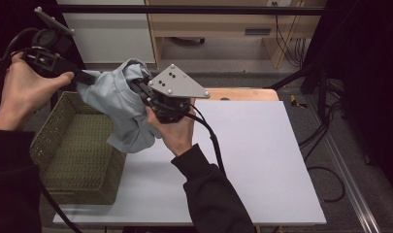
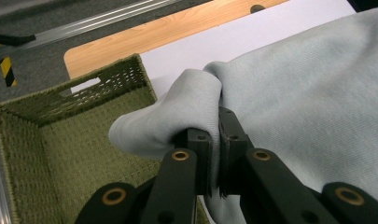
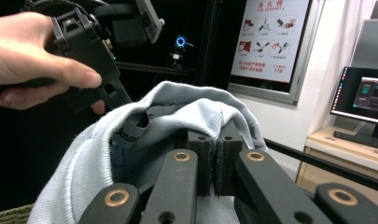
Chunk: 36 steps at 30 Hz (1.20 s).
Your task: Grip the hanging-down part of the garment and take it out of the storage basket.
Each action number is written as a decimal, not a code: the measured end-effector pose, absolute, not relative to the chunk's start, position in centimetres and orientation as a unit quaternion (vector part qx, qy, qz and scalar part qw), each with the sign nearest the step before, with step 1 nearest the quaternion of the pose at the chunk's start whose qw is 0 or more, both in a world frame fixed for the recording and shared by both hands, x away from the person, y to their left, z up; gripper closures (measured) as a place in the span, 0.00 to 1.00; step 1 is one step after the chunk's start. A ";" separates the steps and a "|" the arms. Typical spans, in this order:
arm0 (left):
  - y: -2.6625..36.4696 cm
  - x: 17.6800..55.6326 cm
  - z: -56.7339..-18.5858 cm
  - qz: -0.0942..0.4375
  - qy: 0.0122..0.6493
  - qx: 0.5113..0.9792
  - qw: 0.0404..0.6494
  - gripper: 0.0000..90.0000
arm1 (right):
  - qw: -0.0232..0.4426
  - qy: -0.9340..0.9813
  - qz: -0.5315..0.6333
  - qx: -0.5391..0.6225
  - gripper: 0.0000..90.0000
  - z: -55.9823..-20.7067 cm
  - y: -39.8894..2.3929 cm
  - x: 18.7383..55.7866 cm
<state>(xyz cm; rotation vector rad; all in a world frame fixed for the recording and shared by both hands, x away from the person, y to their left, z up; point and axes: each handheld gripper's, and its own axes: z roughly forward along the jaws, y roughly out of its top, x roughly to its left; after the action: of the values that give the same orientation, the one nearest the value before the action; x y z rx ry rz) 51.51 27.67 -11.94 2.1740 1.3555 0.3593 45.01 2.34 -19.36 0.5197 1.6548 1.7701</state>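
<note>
Two hand-held grippers in your hands, left hand-held gripper (image 2: 213,154) and right hand-held gripper (image 3: 214,161) each clamped on the pale grey sweatshirt (image 1: 121,107), garment bunched between them, hanging over the green woven basket (image 1: 63,160) below, white worktop (image 1: 262,160) beside your right one.

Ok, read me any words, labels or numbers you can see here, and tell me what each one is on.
"119": red number at the bottom of the wall poster.
Poster heading and captions: red characters, too small to read.
Garment neck label: dark print, partly hidden, starts something like "Jea", not readable.
Monitor text: too blurred.
</note>
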 end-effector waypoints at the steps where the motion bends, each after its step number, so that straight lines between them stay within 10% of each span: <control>1: 27.6 51.5 -11.9 0.134 0.503 0.809 0.273 0.95 | 0.325 0.631 0.676 0.197 0.98 -19.3 2.3 45.0; 22: 26.1 51.6 -12.5 0.136 0.493 0.817 0.265 0.95 | 0.317 0.643 0.668 0.199 0.98 -19.8 0.6 45.1; 36: 26.6 52.2 -14.1 0.130 0.503 0.816 0.253 0.95 | 0.235 0.703 0.625 0.245 0.97 -29.2 0.1 47.2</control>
<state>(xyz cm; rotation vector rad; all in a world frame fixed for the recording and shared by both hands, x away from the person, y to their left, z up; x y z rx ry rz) 52.16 26.64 -14.14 2.2194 1.3669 0.3523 47.22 0.11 -29.21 0.6735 1.9286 1.7158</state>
